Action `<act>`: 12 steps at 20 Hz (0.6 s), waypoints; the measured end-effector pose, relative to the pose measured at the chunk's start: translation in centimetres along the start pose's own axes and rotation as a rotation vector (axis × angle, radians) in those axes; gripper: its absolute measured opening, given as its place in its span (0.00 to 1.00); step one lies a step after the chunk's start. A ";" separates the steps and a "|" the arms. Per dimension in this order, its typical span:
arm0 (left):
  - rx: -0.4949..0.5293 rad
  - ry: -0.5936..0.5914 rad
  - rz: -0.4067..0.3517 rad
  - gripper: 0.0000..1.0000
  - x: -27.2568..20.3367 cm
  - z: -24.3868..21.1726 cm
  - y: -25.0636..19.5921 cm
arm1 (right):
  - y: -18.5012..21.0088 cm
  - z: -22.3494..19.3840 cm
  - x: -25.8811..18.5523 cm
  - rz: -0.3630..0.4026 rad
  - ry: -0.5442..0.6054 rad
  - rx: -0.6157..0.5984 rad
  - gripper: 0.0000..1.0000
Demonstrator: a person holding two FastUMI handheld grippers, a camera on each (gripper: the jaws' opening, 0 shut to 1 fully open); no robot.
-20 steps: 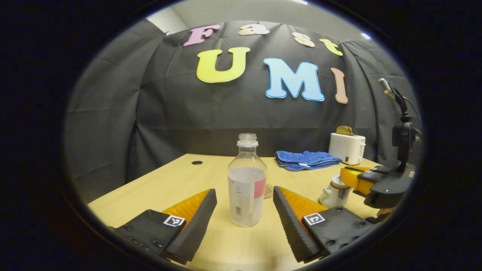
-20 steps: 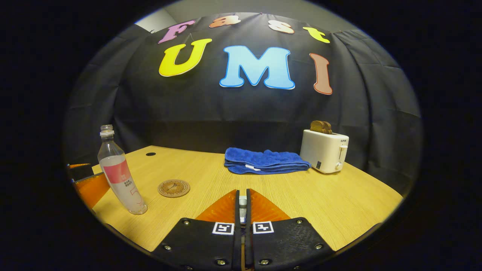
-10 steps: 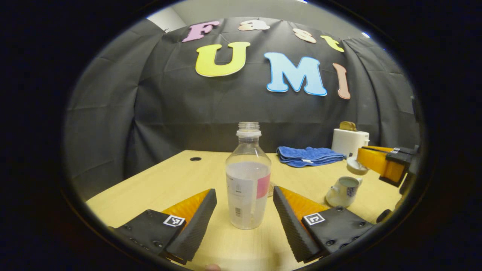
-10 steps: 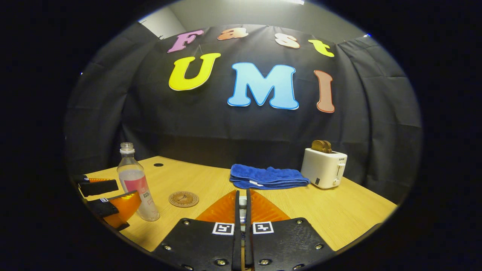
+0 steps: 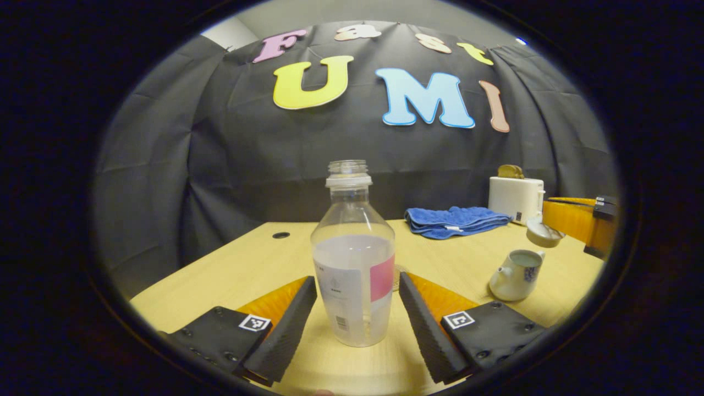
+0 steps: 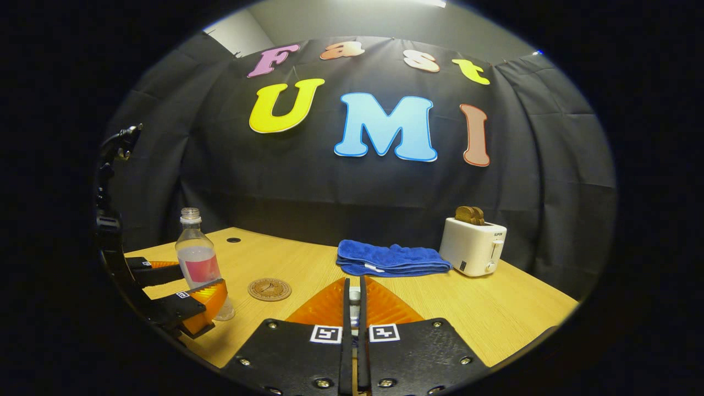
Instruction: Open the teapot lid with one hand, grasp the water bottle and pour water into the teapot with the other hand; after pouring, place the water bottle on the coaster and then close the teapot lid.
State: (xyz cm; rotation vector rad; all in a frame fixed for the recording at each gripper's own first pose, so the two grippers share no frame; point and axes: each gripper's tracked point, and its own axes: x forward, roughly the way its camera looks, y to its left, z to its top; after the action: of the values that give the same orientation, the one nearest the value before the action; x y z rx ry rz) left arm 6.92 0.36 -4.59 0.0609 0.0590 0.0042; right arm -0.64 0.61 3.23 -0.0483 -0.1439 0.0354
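Light wood-grain table (image 5: 231,264), one unit, carrying all items; black cloth wall behind its far edge.

Water bottle (image 5: 353,258): clear plastic, uncapped, upright on the table near the front edge, roughly half full, white and pink label. It stands between the fingers of the left gripper (image 5: 357,300), whose jaws are spread wide with a gap showing on each side of the bottle; neither finger touches it. The right gripper view shows the same bottle (image 6: 202,264) towards the table's left edge, with the left gripper (image 6: 181,291) straddling it.

Coaster (image 6: 269,289): round, brown, flat on the table just right of the bottle, apart from it.

Teapot (image 5: 515,274): small, white ceramic with a blue pattern, mouth uncovered, standing towards the right edge of the table in the left gripper view.

Teapot lid (image 5: 543,233): white, held in the air above and slightly right of the teapot, at the tip of the right gripper (image 5: 572,223). In the right gripper view that gripper (image 6: 355,300) has its fingers drawn nearly together on a small pale piece pinched between them.

Blue towel (image 6: 390,258): folded, towards the far edge.

White toaster (image 6: 474,245): two brown slices in its slots, just right of the towel.

Cable hole (image 5: 280,235): dark, round, far left corner.
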 end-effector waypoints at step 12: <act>0.029 -0.021 -0.017 0.83 0.9 0.6 -0.3 | -2.0 -0.6 -0.9 -0.037 0.008 0.029 0.04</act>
State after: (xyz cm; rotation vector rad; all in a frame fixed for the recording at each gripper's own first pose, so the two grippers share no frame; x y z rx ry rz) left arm 7.85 0.00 -4.08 0.0895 0.0386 -0.0144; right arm -1.41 -1.40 2.65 -0.0174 -0.1360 0.0002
